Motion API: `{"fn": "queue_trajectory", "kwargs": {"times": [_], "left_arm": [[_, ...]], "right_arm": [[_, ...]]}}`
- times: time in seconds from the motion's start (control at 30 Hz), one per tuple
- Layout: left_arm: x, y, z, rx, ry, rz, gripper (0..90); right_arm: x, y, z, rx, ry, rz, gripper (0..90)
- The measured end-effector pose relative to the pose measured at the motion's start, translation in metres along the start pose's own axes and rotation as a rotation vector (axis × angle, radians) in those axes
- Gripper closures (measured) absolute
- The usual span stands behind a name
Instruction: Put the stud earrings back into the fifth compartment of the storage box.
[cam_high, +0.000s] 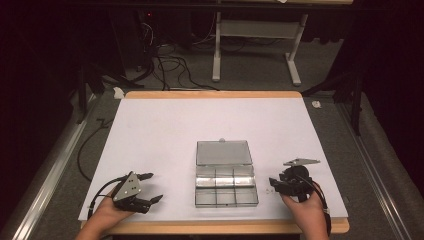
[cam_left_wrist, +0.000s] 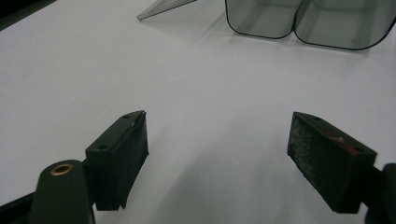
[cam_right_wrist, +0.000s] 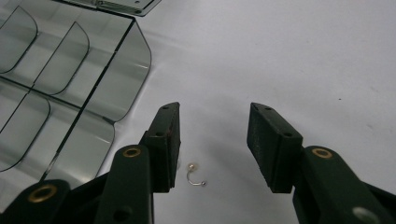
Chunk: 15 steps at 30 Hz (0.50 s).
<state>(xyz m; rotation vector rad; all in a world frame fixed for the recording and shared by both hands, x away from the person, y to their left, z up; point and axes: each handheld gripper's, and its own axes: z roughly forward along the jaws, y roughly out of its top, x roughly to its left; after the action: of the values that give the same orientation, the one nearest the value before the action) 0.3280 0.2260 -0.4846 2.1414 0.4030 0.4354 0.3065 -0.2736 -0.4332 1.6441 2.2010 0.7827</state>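
Earring (cam_right_wrist: 194, 176) flat on table (cam_high: 165, 130) beside open compartment box (cam_high: 225, 182), between right gripper (cam_right_wrist: 212, 140) jaws, not yet clamped. Left gripper (cam_left_wrist: 217, 154) released, idle. Risk: tiny curved wire slips, flicks off pads.

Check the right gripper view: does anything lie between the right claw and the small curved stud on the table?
Nothing visible does. The curved stud lies on the bare table between the open jaws of the right claw, beside the clear compartment box.

One clear compartment box (cam_high: 225, 179), one small curved barbell (cam_right_wrist: 194, 176), two grippers (cam_high: 150, 187)
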Motion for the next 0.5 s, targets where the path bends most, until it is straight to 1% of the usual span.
{"fn": "queue_trajectory", "kwargs": {"times": [0.1, 0.13, 0.17, 0.23, 0.3, 0.37, 0.43, 0.5], "left_arm": [[0.000, 0.000, 0.000, 0.001, 0.002, 0.002, 20.8], [0.000, 0.000, 0.000, 0.001, 0.002, 0.005, 20.9], [0.000, 0.000, 0.000, 0.001, 0.002, 0.005, 20.8], [0.000, 0.000, 0.000, 0.001, -0.002, -0.003, 20.8], [0.000, 0.000, 0.000, 0.001, -0.001, -0.002, 20.8], [-0.001, 0.000, 0.000, -0.001, 0.003, 0.005, 20.8], [0.000, 0.000, 0.000, 0.000, 0.000, 0.002, 20.7], [0.000, 0.000, 0.000, -0.002, -0.002, -0.003, 20.7]], "right_arm": [[0.001, 0.001, -0.001, 0.020, -0.003, -0.025, 58.3], [0.002, 0.002, -0.002, 0.031, -0.002, -0.030, 59.5], [0.002, 0.004, -0.003, 0.045, -0.006, -0.045, 60.6], [0.004, 0.007, -0.005, 0.066, -0.001, -0.053, 60.4], [0.008, 0.012, -0.006, 0.096, -0.002, -0.065, 59.7], [0.010, 0.014, -0.007, 0.099, 0.001, -0.067, 59.8], [0.015, 0.020, -0.007, 0.107, 0.007, -0.080, 60.0], [0.019, 0.028, -0.004, 0.133, 0.002, -0.084, 59.8]]}}
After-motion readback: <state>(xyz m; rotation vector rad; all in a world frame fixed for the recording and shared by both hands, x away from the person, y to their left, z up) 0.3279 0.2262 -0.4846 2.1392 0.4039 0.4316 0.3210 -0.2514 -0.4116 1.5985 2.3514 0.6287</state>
